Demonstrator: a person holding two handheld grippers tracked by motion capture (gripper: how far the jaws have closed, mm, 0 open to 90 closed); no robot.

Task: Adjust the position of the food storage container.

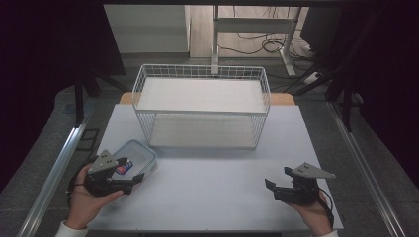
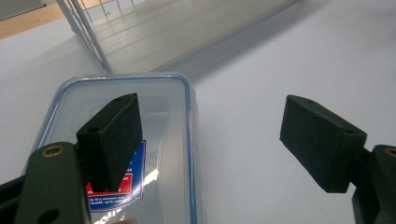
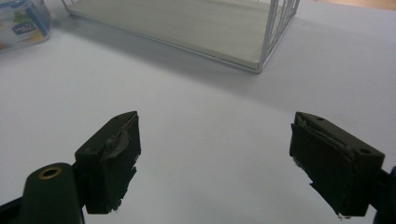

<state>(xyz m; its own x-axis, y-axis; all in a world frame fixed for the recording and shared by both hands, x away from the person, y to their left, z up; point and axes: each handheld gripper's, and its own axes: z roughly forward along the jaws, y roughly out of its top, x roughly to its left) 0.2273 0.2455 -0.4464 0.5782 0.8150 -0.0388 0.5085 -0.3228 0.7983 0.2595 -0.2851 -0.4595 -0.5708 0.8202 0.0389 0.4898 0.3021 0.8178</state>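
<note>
While a person's left claw [image 1: 129,180] hovers spread over the near right corner of a clear plastic box [image 1: 132,157], nothing is yet gripped: in the left gripper view one jaw stands above the box's lid [image 2: 163,126] and the other over bare desk [image 2: 261,154], beside the blue-edged rim. The box lies flat at the front left of the desk [image 1: 212,187], just in front of the white wire rack [image 1: 202,106] and apart from it. The right claw [image 1: 272,190], also spread and empty, waits near the front right edge, well away from both.

From here, the likeliest slip is a poor bite. If the jaws close across the corner alone, the smooth, rounded plastic could squirt out or the box could pivot and skid along the slick desk. A one-sided lift might tip it, and a box carried tilted could catch on the rack's front wires or upper shelf.

Much stays unclear. The left hand [image 1: 86,200] and its claw cover the box's near edge in the high view, so its clasps cannot be made out. A red and blue label [image 2: 119,186] shows through the lid, its wording unreadable. Whether the box holds anything cannot be told, and the room beyond the rack is dark at both sides.
</note>
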